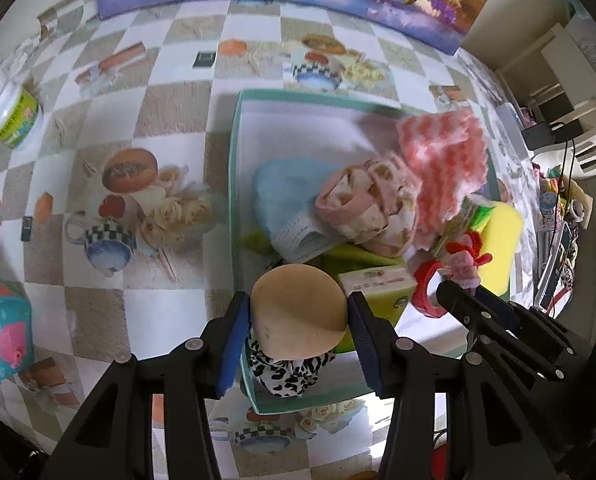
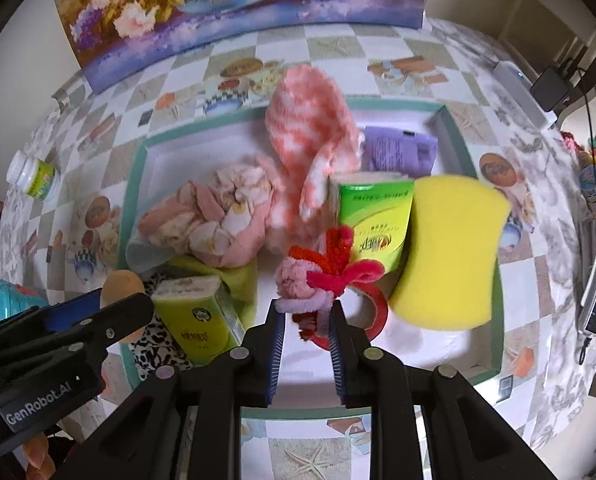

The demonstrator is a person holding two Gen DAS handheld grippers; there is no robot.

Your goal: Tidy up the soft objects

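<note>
Soft things are gathered in a teal box (image 1: pixel 234 168) on the surface. A tan sponge (image 1: pixel 298 308) is held between the half-open left tongs (image 1: pixel 296 340), and a pipe-cleaner toy (image 2: pixel 321 276) is gripped by the narrow right tongs (image 2: pixel 307 344), both above the box. Two green tissue packs (image 2: pixel 371 224) (image 2: pixel 196 316) and one yellow sponge (image 2: pixel 449 252) are counted inside.

**Home, living/dining area**

Surface w/ printed oilcloth (image 1: pixel 170 112): checks, teacups, roses. Floral painting (image 2: pixel 234 4) leaning at the wall behind. Household clutter at the right edge (image 1: pixel 557 216), cables, white plastic chair (image 1: pixel 593 148). Plastic jar (image 1: pixel 14 120) lying on the cloth. Domestic, not lab/shop.
</note>
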